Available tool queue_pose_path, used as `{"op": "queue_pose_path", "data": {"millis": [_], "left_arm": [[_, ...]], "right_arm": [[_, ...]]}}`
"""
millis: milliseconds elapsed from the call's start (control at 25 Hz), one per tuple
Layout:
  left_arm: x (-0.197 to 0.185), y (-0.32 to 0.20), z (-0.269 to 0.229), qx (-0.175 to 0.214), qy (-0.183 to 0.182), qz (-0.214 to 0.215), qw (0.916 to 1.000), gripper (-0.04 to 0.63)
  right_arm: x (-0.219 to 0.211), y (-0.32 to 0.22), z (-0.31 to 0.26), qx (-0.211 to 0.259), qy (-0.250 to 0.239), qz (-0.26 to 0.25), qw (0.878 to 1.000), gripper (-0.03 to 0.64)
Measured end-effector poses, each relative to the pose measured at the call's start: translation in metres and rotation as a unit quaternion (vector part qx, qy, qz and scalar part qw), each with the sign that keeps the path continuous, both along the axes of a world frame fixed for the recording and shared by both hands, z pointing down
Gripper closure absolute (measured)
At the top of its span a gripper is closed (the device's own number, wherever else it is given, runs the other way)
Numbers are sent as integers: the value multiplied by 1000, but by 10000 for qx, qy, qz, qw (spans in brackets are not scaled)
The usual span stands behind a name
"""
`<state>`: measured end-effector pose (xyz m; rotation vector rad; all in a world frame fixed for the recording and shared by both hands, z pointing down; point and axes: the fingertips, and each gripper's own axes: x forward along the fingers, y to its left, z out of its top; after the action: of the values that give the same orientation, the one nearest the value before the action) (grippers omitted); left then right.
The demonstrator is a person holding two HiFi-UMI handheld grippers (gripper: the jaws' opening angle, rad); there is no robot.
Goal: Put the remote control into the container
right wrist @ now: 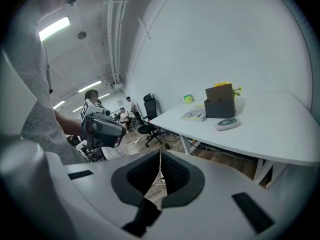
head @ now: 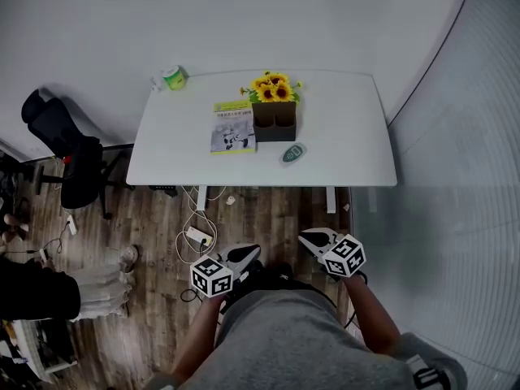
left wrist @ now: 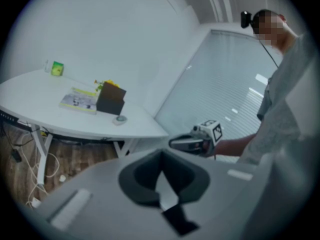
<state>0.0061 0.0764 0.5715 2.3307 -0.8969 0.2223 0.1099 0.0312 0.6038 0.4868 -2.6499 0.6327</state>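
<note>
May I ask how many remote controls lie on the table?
1: the remote control lies on the table, in front of the dark container; the container could hide another.

White table (head: 349, 128), remote control (head: 292, 153) beside dark container (head: 275, 123), left tool (head: 246, 254), right tool (head: 313, 236)

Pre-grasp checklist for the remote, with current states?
1. Remote located: ok. It lies flat on the table, just in front of the container, not touching it.
2. Container free to receive: cannot tell. Both openings face up, but the insides are dark.
3. Left gripper empty: ok. Jaws together, nothing between them.
4. Right gripper ready to grasp: not ok. Jaws together and empty, so it must open first.
5. Grippers at the table: not ok. Both are over the floor, short of the table edge.
6. Approach uncluttered: ok. Book lies left, flowers behind the container.
</note>
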Motion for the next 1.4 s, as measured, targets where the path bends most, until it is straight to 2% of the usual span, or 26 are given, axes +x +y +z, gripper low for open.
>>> {"op": "queue_pose_path", "data": {"millis": [320, 720, 1400], "left_arm": [[0, -13, 3, 22, 92, -7, 10000, 597], [-17, -41, 15, -43, 270, -185, 9995, 597], [-36, -142, 18, -262, 520, 277, 9979, 597]], "right_arm": [[-4, -10, 0, 3, 54, -65, 10000, 600], [-30, -37, 1, 10, -36, -52, 10000, 600], [-61, -134, -8, -191, 153, 292, 9993, 600]]}}
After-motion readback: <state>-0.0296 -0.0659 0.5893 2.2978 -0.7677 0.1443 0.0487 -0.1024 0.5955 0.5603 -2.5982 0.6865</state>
